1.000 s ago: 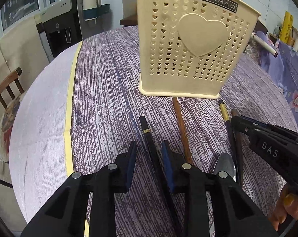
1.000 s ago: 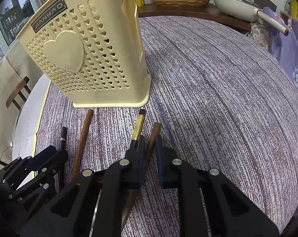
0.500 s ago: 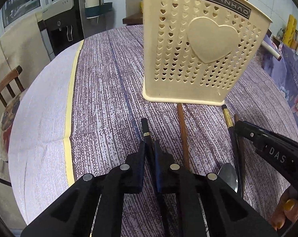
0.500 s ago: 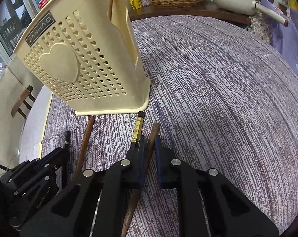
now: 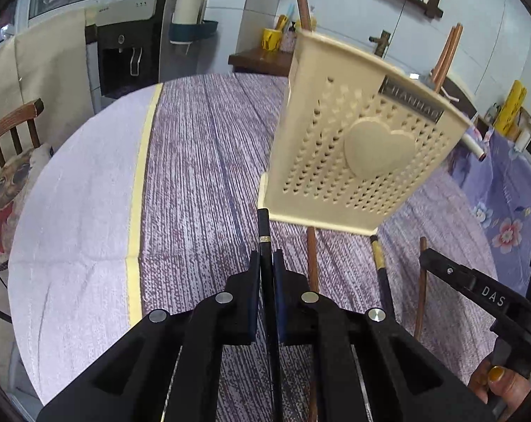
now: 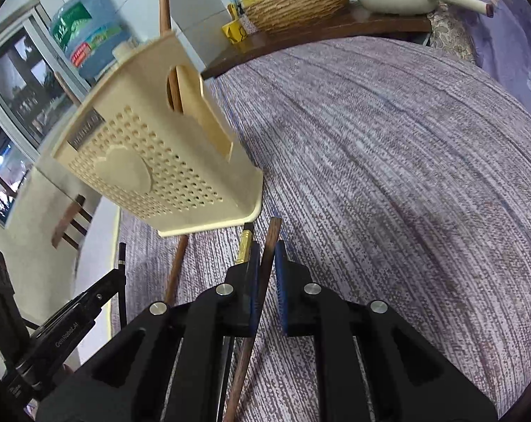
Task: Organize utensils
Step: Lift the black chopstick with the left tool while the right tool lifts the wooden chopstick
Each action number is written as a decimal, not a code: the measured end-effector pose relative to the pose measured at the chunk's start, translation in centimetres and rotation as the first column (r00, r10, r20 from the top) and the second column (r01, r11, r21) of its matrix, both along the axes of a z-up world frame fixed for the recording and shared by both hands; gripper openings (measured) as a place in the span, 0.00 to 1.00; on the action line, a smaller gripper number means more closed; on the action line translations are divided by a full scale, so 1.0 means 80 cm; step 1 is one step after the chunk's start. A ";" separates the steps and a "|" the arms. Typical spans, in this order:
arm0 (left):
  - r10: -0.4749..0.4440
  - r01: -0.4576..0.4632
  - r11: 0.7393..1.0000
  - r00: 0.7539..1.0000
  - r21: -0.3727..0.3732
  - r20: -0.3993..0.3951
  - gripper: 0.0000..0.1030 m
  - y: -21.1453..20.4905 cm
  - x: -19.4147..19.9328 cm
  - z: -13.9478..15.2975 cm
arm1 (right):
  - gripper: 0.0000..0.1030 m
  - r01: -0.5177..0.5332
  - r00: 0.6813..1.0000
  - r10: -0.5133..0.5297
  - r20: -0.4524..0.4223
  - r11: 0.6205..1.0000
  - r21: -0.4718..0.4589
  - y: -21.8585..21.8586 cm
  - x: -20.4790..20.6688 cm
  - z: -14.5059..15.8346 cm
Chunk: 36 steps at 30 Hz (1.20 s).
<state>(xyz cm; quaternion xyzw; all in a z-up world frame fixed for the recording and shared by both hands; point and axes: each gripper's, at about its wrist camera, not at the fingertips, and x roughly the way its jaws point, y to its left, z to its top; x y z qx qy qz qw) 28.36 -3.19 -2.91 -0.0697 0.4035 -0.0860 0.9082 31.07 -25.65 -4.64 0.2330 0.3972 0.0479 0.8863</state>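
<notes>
A: Left gripper (image 5: 266,263), what are the fingers doing?

B: Closed tight on a black chopstick (image 5: 264,227). It has a thin gold band just past the fingertips, and its far tip reaches the near left corner of the cream holder (image 5: 357,151).

A: And the right gripper (image 6: 266,256)?

B: Fingers pinched narrow on a dark brown wooden chopstick (image 6: 270,235). The stick runs between the pads and slants back under the gripper body. Its far end lies close to the holder's base corner.

A: Where are the rest of the utensils?

B: On the bench (image 5: 202,161), on its purple striped cloth. A reddish wooden chopstick (image 5: 312,256) lies in front of the holder's base. Beside it lies a black chopstick with a gold section (image 5: 378,256), just next to the right gripper's left finger in the right wrist view. Copper-brown sticks stand upright inside the holder, rising above its rim.

A: The holder itself?

B: Perforated with small hearts, one large raised heart on the front, a dark label near the top. It stands on the bench beyond both grippers; whether it is truly upright I cannot tell, given the lens.

A: Anything else?

B: A wooden chair (image 5: 12,130) at the left edge of the bench.
</notes>
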 end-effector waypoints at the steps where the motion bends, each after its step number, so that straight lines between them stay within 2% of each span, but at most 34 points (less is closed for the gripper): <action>1: 0.007 -0.007 1.000 1.000 -0.013 0.010 0.08 0.003 -0.002 0.004 | 0.10 0.008 1.000 -0.008 0.019 1.000 0.009 -0.005 -0.004 0.006; 9: 0.014 -0.010 0.999 0.996 -0.048 0.092 0.08 0.018 -0.010 0.044 | 0.09 0.022 0.989 -0.026 0.144 0.999 0.032 -0.029 -0.030 0.054; 19: 0.004 0.003 0.999 0.979 -0.035 0.206 0.08 0.023 -0.031 0.090 | 0.08 -0.012 0.954 0.031 0.298 0.998 -0.067 -0.019 -0.075 0.120; 25: 0.001 0.010 0.999 0.963 -0.040 0.269 0.08 0.032 -0.049 0.115 | 0.08 -0.010 0.917 0.070 0.394 0.988 -0.151 -0.011 -0.108 0.163; 30: 0.015 -0.001 0.999 0.950 -0.045 0.313 0.08 0.038 -0.059 0.129 | 0.08 -0.015 0.905 0.080 0.417 0.988 -0.156 -0.014 -0.115 0.182; 36: 0.011 0.001 0.999 0.945 -0.036 0.326 0.08 0.038 -0.060 0.135 | 0.08 -0.029 0.900 0.093 0.426 0.988 -0.153 -0.012 -0.115 0.188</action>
